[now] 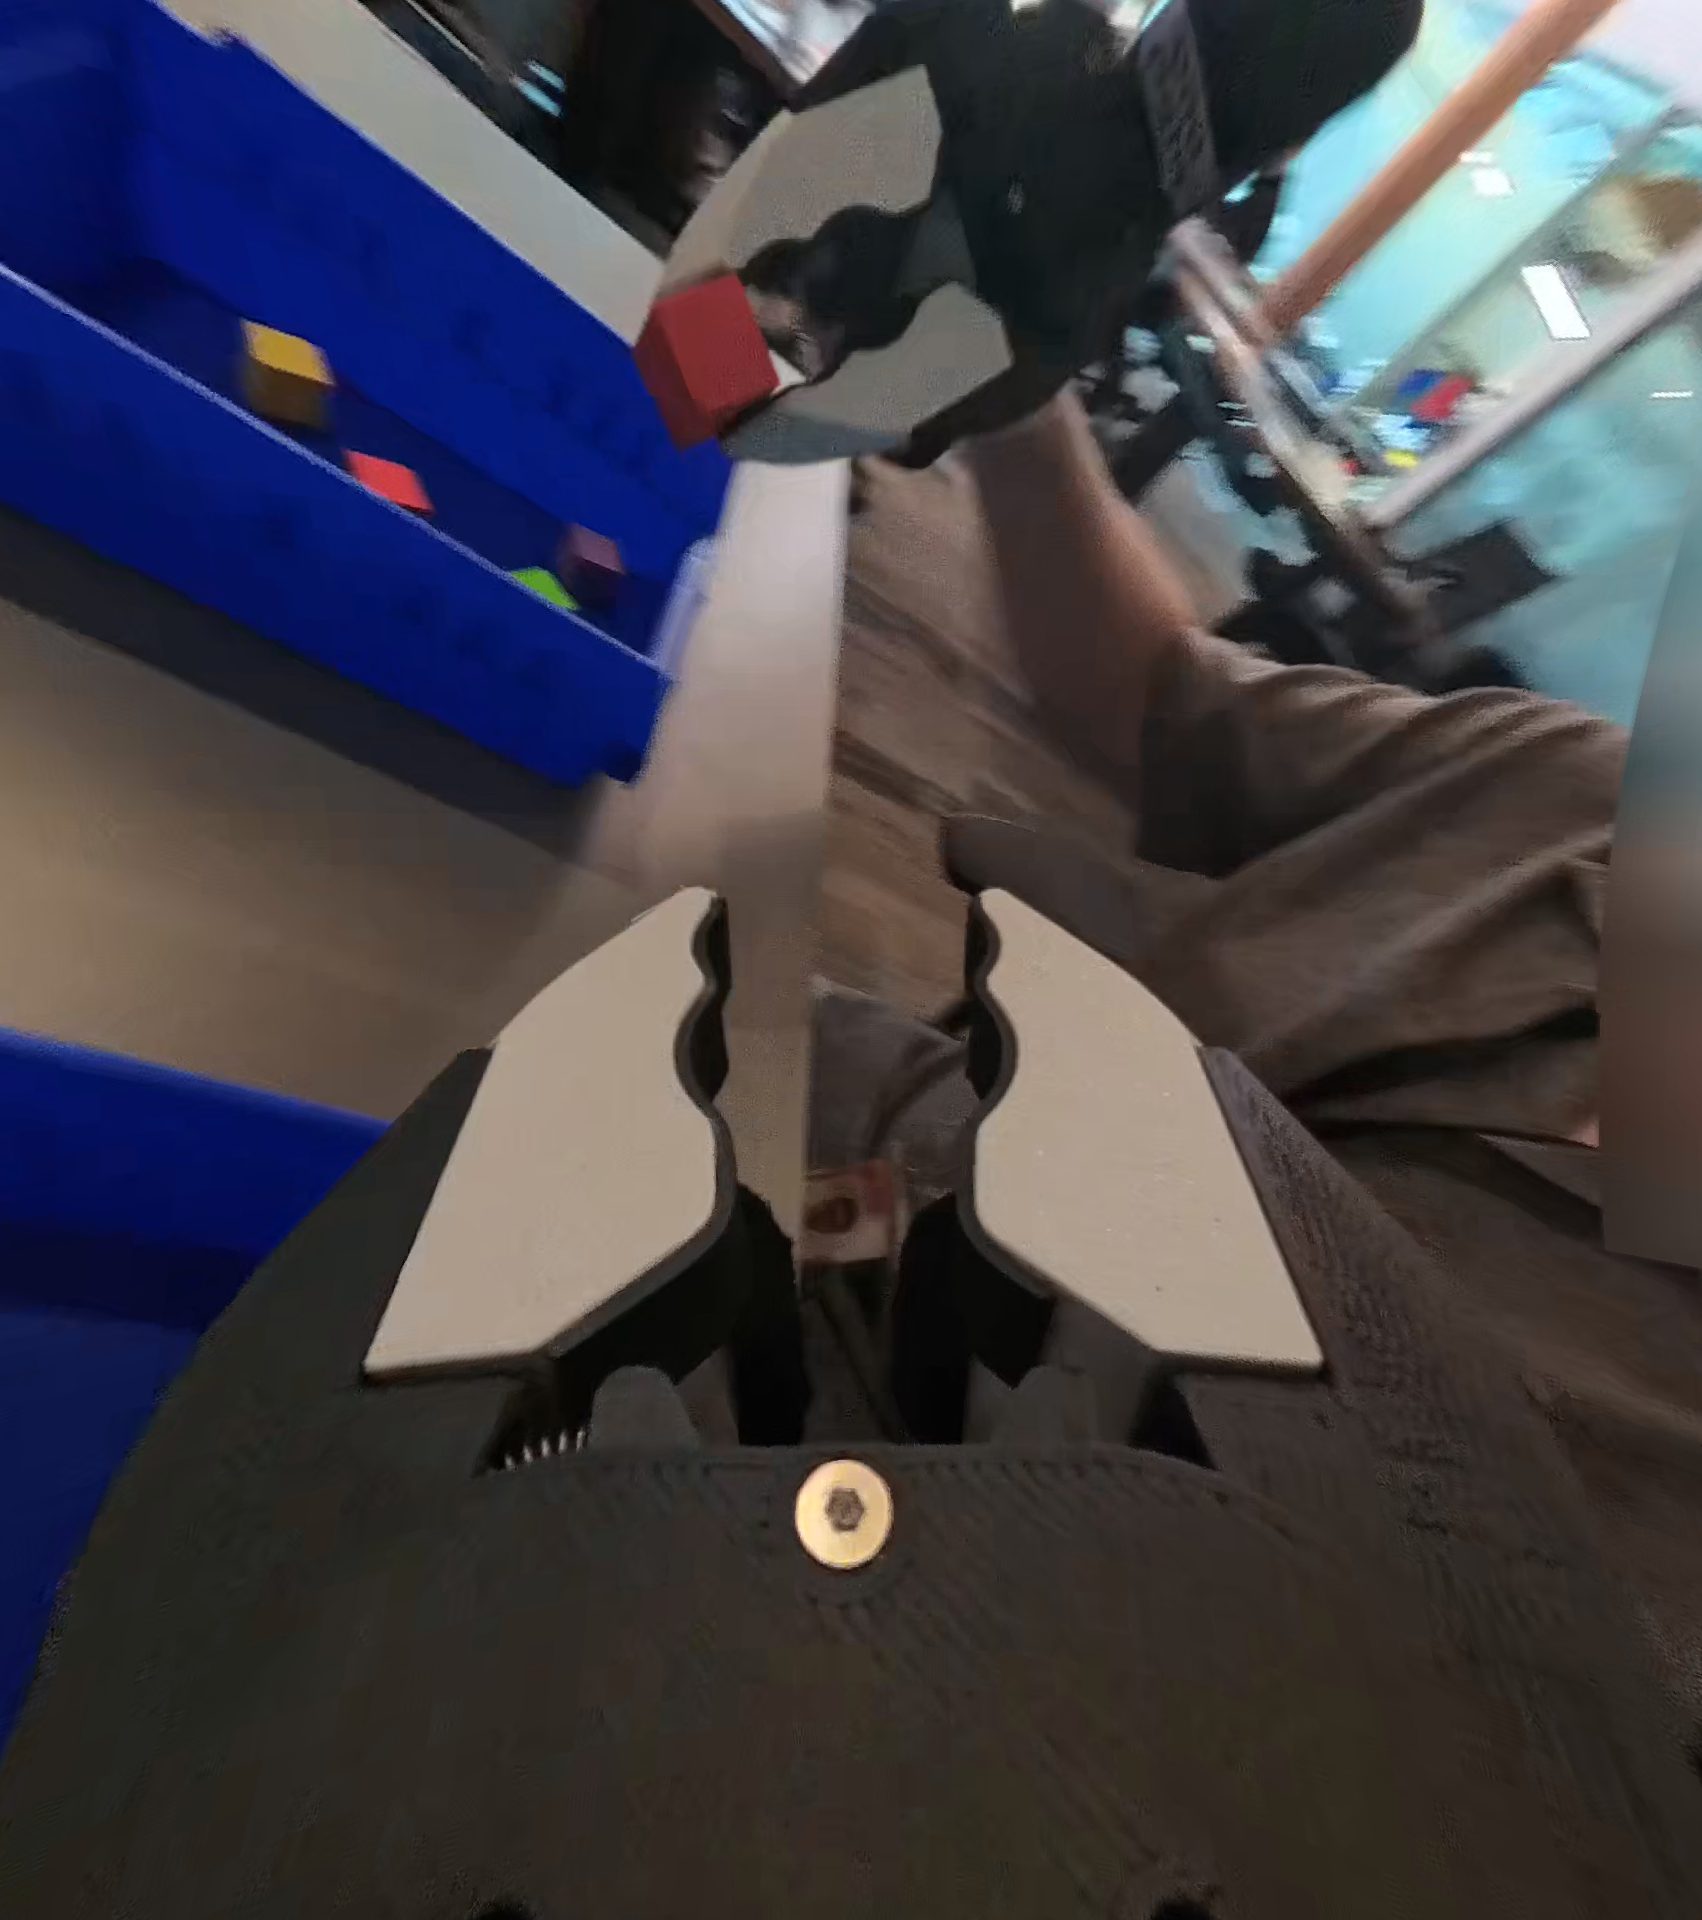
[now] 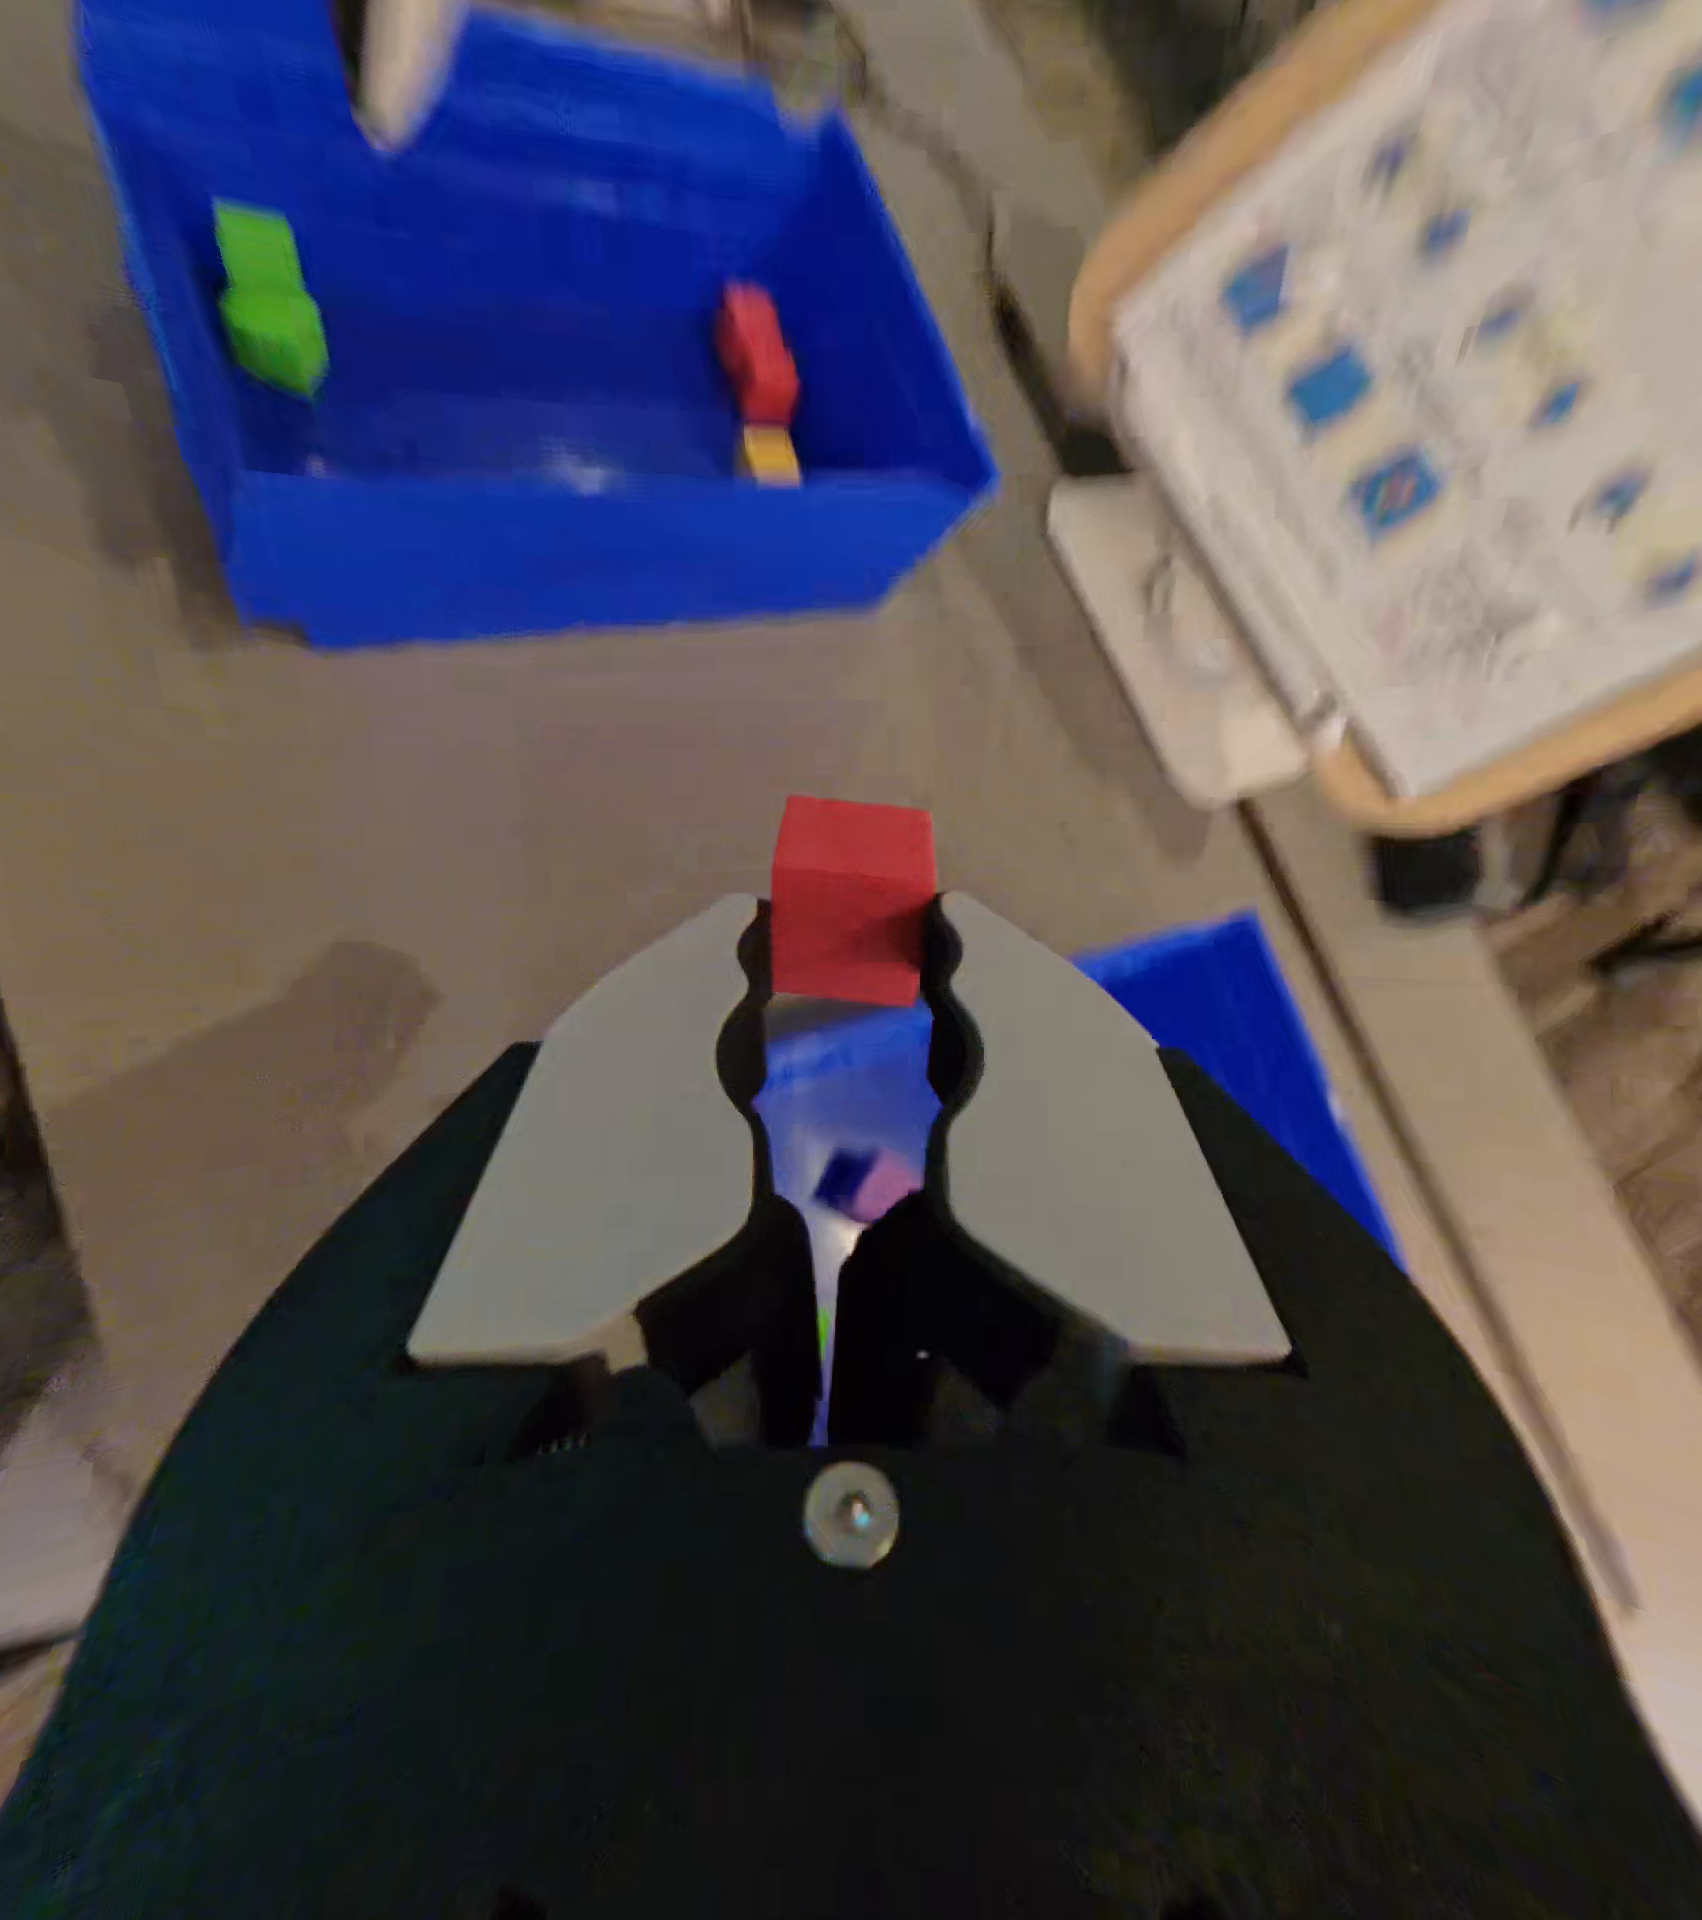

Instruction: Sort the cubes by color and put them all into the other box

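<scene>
The right gripper had its fingers clamped on a red cube, pinched at the very tips and held in the air above the beige tabletop. Ahead of it on the tabletop stood a blue bin holding a green block by its left wall, with a red block and a yellow block near its right wall. A second blue bin lay just below the gripper, with a small purple block showing through the gap between the fingers. In the left wrist view, the left gripper had its fingers apart with nothing between them, hanging past the tabletop's edge over a person's trouser leg. Farther off, that view showed the right gripper carrying the red cube beside the blue bin with several coloured blocks in it.
</scene>
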Tool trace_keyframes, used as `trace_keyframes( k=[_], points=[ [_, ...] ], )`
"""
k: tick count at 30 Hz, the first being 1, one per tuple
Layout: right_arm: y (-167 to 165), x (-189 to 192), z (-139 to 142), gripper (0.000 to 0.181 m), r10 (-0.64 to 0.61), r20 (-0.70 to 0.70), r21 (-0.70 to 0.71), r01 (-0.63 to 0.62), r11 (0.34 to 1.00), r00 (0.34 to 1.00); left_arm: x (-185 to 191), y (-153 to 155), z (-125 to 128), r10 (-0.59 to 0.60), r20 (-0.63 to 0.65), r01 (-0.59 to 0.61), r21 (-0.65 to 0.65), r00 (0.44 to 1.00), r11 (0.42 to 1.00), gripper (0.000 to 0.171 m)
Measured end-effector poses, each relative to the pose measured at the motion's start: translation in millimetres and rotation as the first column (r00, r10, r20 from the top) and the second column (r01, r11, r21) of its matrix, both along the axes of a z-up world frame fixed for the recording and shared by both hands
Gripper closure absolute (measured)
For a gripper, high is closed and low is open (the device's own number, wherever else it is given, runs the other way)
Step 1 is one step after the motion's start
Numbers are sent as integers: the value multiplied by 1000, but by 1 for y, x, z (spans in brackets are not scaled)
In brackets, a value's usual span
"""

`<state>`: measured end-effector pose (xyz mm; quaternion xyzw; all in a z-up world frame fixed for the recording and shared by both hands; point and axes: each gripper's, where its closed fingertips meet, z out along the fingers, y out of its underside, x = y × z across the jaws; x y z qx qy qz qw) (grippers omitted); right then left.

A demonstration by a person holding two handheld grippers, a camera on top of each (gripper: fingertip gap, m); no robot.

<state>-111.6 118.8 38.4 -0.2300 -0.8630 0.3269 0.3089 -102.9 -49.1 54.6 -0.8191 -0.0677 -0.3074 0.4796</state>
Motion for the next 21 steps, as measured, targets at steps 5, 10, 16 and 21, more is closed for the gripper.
trace_keyframes(
  k=[5,10,16,21],
  points=[
    [56,8,-50,154,-121,359,133,78,988,925,4,-6,2,169,-159,-165,41,973,985,129],
    [68,23,-112,153,-152,601,196,40,980,784,2,-17,-5,259,-177,-254,48,950,966,131],
    [71,24,-170,153,-209,717,280,0,960,665,-68,-55,-46,467,-391,-554,-145,793,820,132],
    [69,23,-193,153,-251,747,346,-37,938,615,-125,-93,-62,490,-581,-719,-263,650,643,132]
  ],
)
